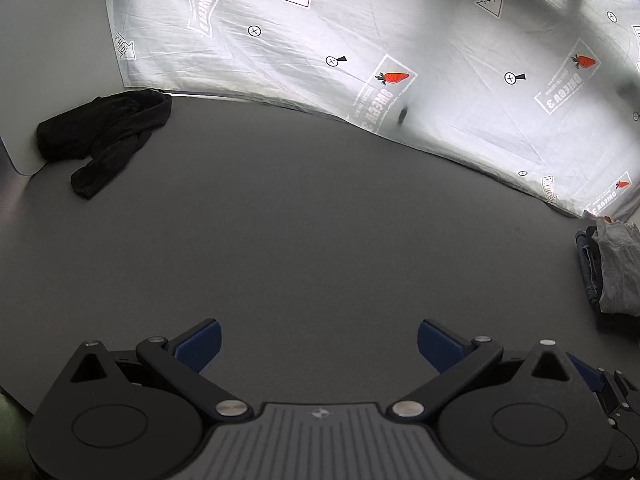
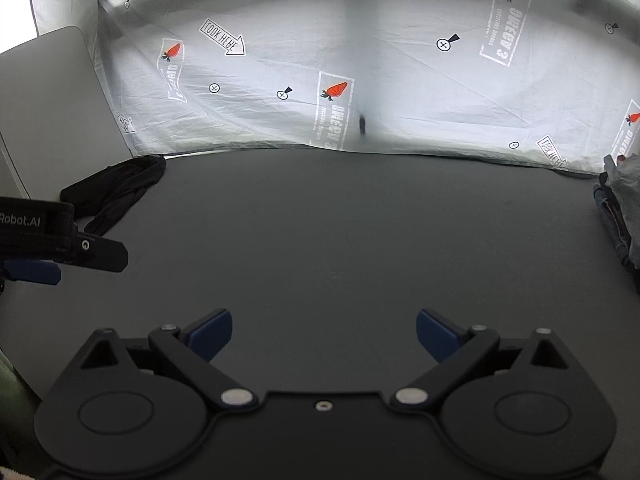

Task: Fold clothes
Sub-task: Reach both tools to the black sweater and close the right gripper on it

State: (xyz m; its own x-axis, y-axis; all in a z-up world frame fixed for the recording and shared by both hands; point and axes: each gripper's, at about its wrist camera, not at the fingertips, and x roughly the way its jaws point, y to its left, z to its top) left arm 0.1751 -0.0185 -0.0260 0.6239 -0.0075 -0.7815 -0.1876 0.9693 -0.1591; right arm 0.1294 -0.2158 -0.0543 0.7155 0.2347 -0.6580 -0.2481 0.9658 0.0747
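A crumpled black garment [image 1: 106, 136] lies at the far left of the dark grey table [image 1: 300, 220], against a light panel; it also shows in the right wrist view [image 2: 116, 192]. A pile of grey and denim clothes [image 1: 612, 268] sits at the table's right edge, also in the right wrist view [image 2: 620, 216]. My left gripper [image 1: 319, 346] is open and empty over the near middle of the table. My right gripper [image 2: 324, 336] is open and empty, to the right of the left one, whose fingers [image 2: 60, 256] show at the left edge.
A white sheet printed with carrots and arrows [image 1: 360, 40] hangs behind the table's far edge, also in the right wrist view [image 2: 360, 60]. A light grey panel [image 2: 52, 120] stands at the far left corner.
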